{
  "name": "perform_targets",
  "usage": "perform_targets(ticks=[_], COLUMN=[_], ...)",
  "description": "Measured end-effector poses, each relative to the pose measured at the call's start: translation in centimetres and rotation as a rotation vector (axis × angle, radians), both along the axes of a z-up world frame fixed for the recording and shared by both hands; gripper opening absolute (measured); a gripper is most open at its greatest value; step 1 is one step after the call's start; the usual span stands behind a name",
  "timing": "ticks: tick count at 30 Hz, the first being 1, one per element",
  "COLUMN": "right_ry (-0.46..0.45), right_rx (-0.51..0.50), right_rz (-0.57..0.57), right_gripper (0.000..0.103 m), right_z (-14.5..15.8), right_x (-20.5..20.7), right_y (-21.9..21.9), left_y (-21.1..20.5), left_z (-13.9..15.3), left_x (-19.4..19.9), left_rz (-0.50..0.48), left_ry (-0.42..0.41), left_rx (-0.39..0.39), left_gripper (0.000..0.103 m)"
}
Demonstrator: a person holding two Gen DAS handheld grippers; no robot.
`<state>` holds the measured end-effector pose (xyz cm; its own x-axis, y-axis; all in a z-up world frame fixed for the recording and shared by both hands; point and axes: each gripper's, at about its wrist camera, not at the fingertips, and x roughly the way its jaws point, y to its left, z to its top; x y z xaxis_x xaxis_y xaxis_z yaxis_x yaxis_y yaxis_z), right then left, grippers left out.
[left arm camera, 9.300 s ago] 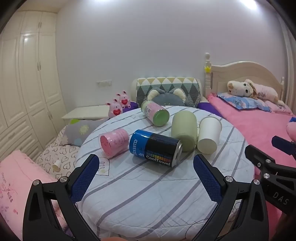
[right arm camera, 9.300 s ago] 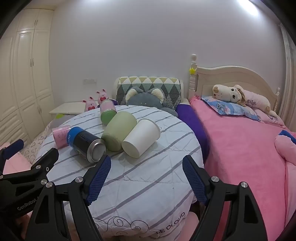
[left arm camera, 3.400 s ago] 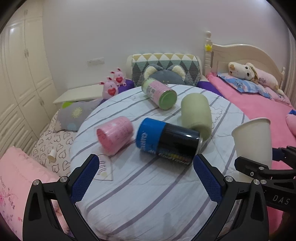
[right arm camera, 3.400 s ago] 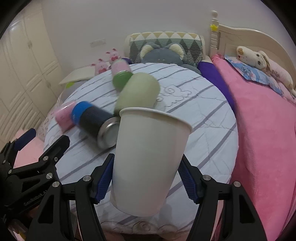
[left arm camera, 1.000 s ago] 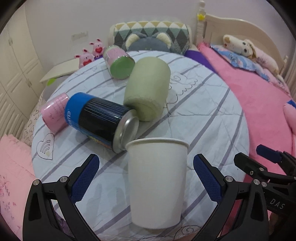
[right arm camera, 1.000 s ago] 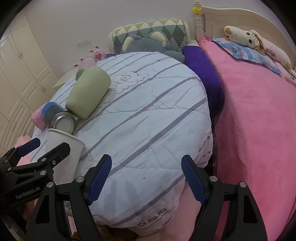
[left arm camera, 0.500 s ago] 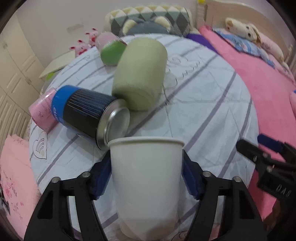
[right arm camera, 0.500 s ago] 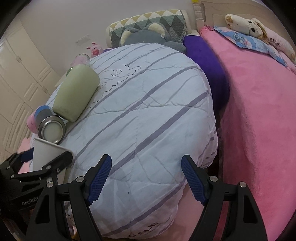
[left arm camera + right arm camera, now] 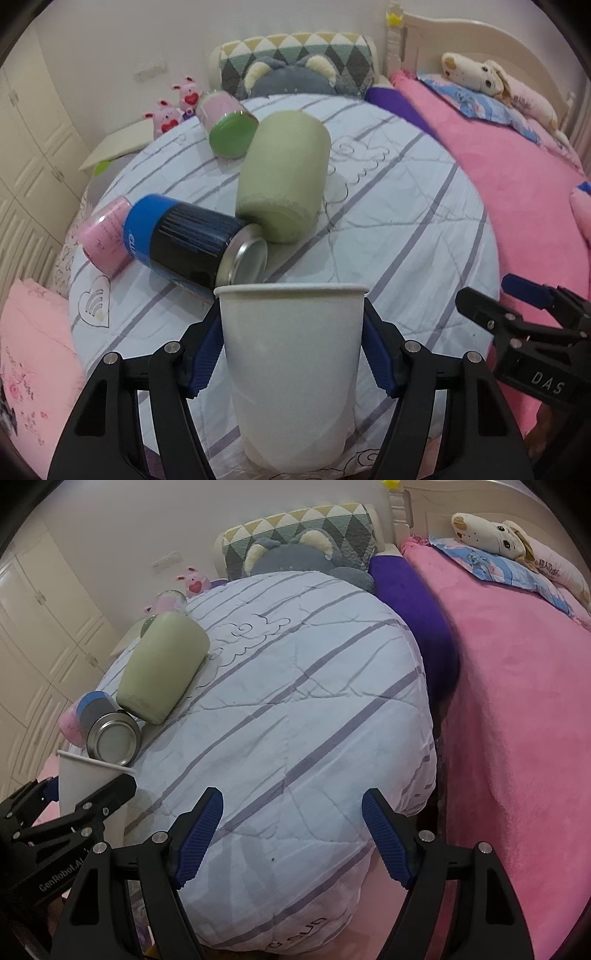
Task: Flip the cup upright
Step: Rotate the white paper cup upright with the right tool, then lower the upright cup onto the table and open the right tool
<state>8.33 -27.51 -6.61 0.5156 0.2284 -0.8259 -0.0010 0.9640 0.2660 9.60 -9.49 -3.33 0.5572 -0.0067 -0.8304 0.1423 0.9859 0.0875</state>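
Note:
A white paper cup [image 9: 291, 365] stands upright, mouth up, at the near edge of the round striped table [image 9: 406, 236]. My left gripper [image 9: 291, 354] is shut on the white paper cup, its blue pads pressed on both sides. The cup also shows at the left of the right wrist view [image 9: 88, 786], partly hidden by the left gripper's black fingers. My right gripper [image 9: 291, 834] is open and empty over the table's near right edge, apart from the cup.
Behind the cup lie a blue-black can [image 9: 192, 243], a pale green cup [image 9: 284, 181], a pink cup [image 9: 107, 236] and a pink jar with a green lid [image 9: 229, 125], all on their sides. A pink bed [image 9: 517, 709] is to the right.
My left gripper has closed its pads onto the white cup, which stood free a second ago. My right gripper has drawn away to the right, staying open.

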Motion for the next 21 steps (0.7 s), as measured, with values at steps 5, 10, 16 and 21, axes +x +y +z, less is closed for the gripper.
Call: perform_targets(ticks=[5, 10, 16, 21], right_ry=[-0.019, -0.03, -0.022, -0.022], right_rx=[-0.011, -0.025, -0.04, -0.06], right_rz=[-0.005, -0.005, 0.003, 0.014], right_gripper=[0.079, 0.079, 0.079, 0.079], right_z=[0.8, 1.5, 1.4, 1.6], right_x=[-0.3, -0.6, -0.7, -1.3], right_y=[0.2, 0.4, 1.0, 1.5], left_y=[0.2, 0.5, 0.7, 1.0], left_z=[1.1, 1.9, 1.2, 0.8], left_x=[-0.3, -0.5, -0.7, -0.7], left_rz=[-0.007, -0.012, 0.003, 0.005], left_ry=[-0.055, -0.086, -0.087, -0.072], left_rx=[-0.027, -0.052, -0.017, -0.02], left_gripper=[0.071, 0.071, 0.092, 0.095])
